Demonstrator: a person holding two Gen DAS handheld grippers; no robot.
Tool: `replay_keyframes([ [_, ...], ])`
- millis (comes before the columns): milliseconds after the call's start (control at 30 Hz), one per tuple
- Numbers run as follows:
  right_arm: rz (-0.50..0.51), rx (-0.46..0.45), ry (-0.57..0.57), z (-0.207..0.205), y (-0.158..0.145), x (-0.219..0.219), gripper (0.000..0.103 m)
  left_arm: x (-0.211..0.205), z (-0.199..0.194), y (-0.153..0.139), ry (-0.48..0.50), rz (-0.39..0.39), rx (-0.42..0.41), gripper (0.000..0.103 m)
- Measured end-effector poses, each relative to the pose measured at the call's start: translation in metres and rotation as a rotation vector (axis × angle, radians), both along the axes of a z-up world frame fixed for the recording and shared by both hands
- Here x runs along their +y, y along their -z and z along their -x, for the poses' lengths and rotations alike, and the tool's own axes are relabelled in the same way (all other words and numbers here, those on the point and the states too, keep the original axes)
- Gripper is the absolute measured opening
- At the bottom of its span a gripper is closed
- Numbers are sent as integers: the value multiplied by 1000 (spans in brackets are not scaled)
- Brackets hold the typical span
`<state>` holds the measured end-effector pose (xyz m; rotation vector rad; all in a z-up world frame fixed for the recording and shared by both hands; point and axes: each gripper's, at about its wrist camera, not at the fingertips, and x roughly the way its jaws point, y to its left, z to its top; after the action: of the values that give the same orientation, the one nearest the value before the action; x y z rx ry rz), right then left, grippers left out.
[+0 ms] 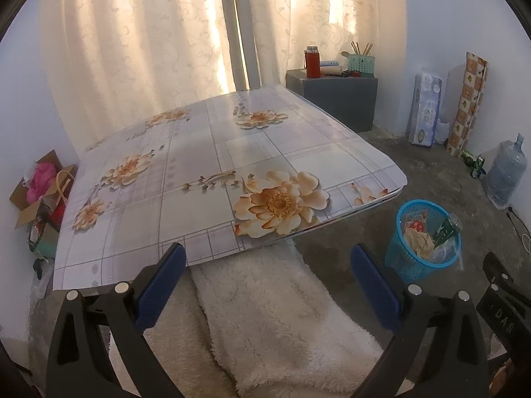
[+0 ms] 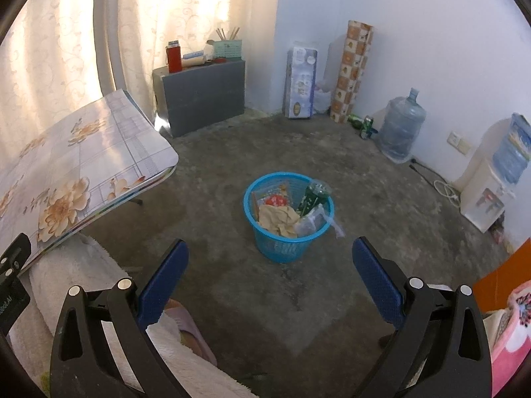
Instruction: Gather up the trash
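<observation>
Concrete floor (image 2: 298, 292) holds the trash basket (image 2: 288, 219) ahead of the empty, spread right tool (image 2: 270, 265).

The bench (image 1: 212, 152) top is bare across its full floral surface; passage over it is unobstructed. The concrete floor (image 2: 298, 285) around the blue basket (image 2: 288, 242) is open on all sides. The basket mouth is filled to the rim with crumpled paper (image 2: 277, 219) and a green packet (image 2: 310, 199). Both tongs, left (image 1: 268, 285) and right (image 2: 270, 282), stand spread wide with nothing between them. A white fleece blanket (image 1: 265, 315) lies under the bench's near edge.
</observation>
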<state>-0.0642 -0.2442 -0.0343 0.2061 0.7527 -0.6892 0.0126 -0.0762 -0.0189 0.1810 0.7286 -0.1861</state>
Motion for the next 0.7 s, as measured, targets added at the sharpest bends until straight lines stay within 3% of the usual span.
replay_keyframes([
  [700, -1, 0, -2, 2, -2, 1, 95, -4, 0, 4, 9, -14, 25, 97],
])
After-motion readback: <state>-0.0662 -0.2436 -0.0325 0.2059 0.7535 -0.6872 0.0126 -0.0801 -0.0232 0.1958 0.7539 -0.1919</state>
